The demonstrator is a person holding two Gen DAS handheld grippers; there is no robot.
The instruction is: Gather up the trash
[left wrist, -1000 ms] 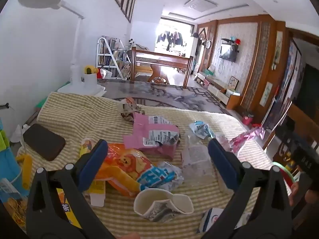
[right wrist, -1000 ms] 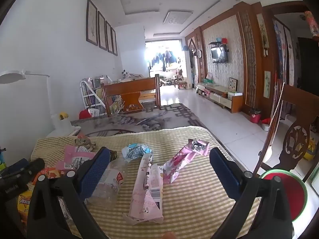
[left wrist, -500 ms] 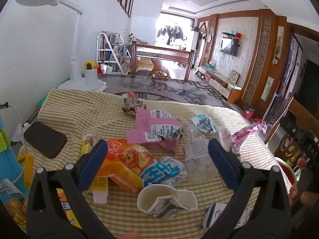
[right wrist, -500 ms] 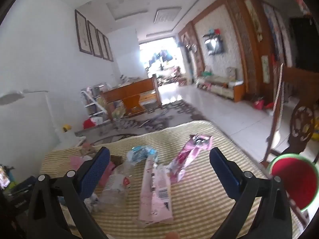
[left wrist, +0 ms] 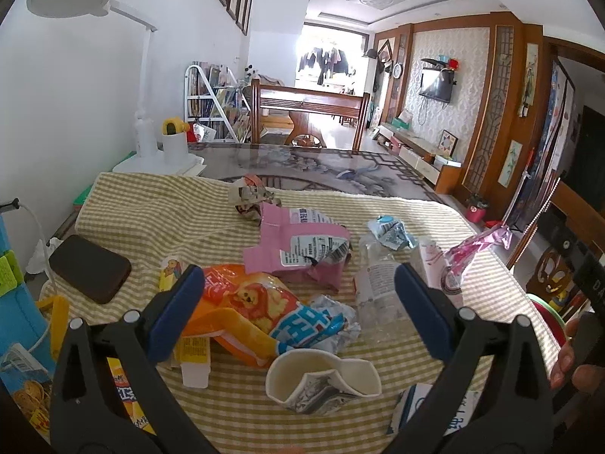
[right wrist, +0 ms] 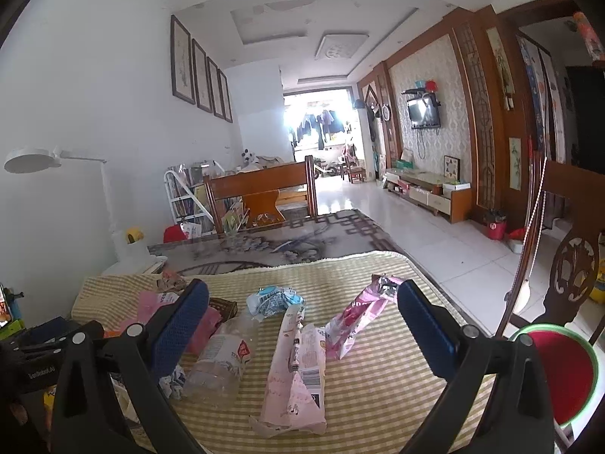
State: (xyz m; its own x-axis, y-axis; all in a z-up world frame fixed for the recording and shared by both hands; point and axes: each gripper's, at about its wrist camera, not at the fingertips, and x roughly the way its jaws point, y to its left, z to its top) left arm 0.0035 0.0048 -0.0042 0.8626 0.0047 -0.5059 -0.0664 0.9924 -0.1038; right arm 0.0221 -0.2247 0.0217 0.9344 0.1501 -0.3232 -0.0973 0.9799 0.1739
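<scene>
Both my grippers gape, empty — left gripper, right gripper. One orange snack bag lies between the left's fingers; one clear bottle and perhaps two pink wrappers between the right's, mid-tablecloth.

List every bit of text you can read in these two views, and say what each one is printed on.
"DA": white letters on the black device at the right edge of the left view, cut off there.
White lettering on the black left gripper body: blurred.
Blue characters on the orange snack bag: crumpled, unreadable.
Printed labels on the pink carton, clear bottle and long pink wrapper: too small to read.
</scene>
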